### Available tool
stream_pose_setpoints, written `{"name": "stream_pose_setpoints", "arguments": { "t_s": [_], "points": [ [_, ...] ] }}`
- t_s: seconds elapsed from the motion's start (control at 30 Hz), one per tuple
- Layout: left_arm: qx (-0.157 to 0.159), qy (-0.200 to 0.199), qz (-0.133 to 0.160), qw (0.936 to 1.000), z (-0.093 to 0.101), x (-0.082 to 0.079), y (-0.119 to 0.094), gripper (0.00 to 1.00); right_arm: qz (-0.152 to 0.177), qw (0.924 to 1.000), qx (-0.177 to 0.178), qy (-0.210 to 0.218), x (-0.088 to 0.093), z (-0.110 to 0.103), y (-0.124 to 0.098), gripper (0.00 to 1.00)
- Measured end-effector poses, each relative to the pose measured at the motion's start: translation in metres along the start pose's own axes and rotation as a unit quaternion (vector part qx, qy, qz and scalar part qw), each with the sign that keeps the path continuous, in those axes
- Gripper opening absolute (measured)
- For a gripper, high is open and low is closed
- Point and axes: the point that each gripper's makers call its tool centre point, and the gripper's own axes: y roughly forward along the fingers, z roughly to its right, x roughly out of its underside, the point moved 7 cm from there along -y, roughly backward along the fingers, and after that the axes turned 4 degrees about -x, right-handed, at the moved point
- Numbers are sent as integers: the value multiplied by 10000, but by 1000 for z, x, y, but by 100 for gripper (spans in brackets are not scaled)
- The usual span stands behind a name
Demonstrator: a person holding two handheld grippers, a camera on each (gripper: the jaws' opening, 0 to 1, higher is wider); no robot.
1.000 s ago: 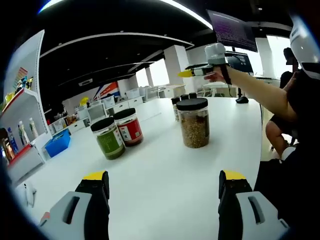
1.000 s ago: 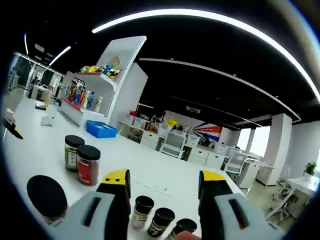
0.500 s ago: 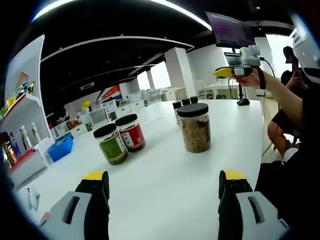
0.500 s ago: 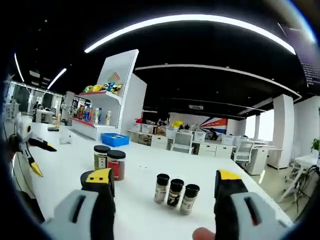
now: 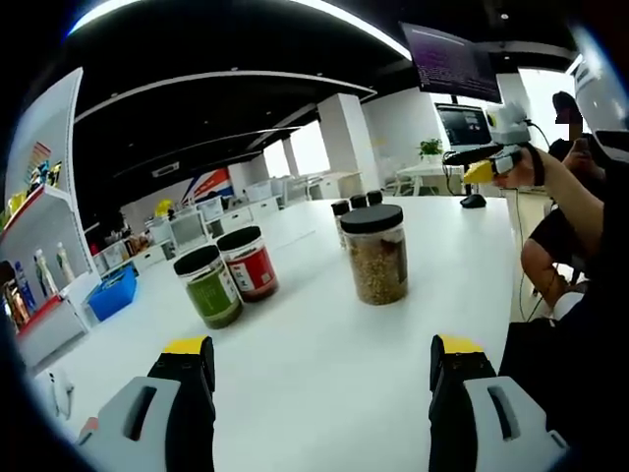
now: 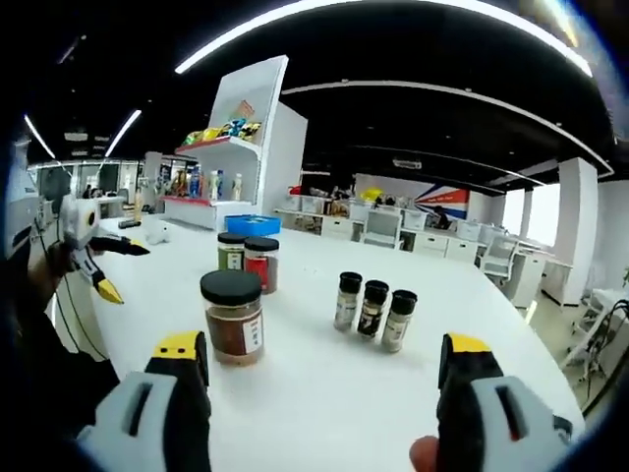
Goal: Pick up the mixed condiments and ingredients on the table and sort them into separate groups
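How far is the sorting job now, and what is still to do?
Nothing looks sorted yet. Both tongs, left and right, are open and hold nothing. The big jar, green jar, red jar and three small spice bottles stand on the table, still untouched.

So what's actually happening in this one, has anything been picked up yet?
Not yet. A person holds a two-jaw gripper in each hand above a white table, and both the left gripper and right gripper are open and empty. On the table stand a large black-lidded jar of brownish contents, a green-filled jar touching or nearly touching a red-labelled jar, and a row of three small spice bottles. Nothing is being gripped, so sorting has not visibly begun.
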Motion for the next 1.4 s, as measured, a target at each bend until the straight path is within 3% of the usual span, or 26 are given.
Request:
{"name": "stream_pose_setpoints", "arguments": {
  "t_s": [0.3, 1.0, 1.13, 1.4],
  "points": [
    [21, -14, -24, 10000, 1, 1, 1, 90, -381, 9991, -140, 90, 21, -7, 0, 97],
    [-2, -59, 2, 10000, 3, -1, -4, 90, -633, 9979, -164, -37, 29, -10, -4, 97],
    [337, -533, 415, 9971, 12, -18, -3, 91, -663, 9977, -140, -62, 31, -10, -4, 97],
    [534, -271, 884, 9943, 29, -59, 25, 91, -573, 9981, -229, -77, 28, -14, -8, 96]
  ]
}}
